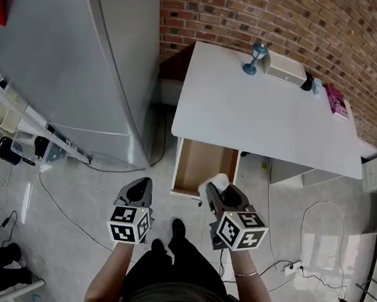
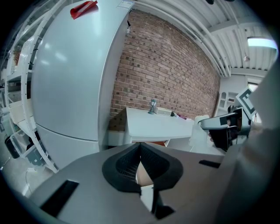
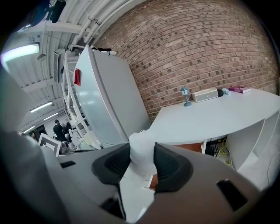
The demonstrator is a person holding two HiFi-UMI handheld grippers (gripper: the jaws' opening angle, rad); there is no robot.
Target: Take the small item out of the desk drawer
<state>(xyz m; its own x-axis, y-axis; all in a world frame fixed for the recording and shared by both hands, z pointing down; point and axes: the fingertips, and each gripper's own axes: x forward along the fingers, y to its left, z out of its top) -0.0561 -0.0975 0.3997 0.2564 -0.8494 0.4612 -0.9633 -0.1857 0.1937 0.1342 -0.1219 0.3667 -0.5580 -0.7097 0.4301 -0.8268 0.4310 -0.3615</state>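
Note:
The white desk (image 1: 259, 114) has its wooden drawer (image 1: 181, 170) pulled open toward me; what I see of its inside is bare. My right gripper (image 1: 216, 189) hovers just off the drawer's front right corner, shut on a small white crumpled item (image 1: 218, 181). In the right gripper view the white item (image 3: 141, 151) is pinched between the dark pads (image 3: 168, 168) and sticks up above them. My left gripper (image 1: 141, 187) hangs to the left of the drawer over the floor; in its own view the left gripper (image 2: 140, 151) has jaws meeting with nothing between them.
A tall grey fridge (image 1: 71, 54) stands left of the desk. On the desk's far edge sit a small blue lamp (image 1: 254, 59), a white box (image 1: 285, 69) and a pink book (image 1: 336, 101). A brick wall (image 1: 289, 17) runs behind it. Cables (image 1: 322, 221) lie on the floor at right, and shelving (image 1: 11, 115) stands at left.

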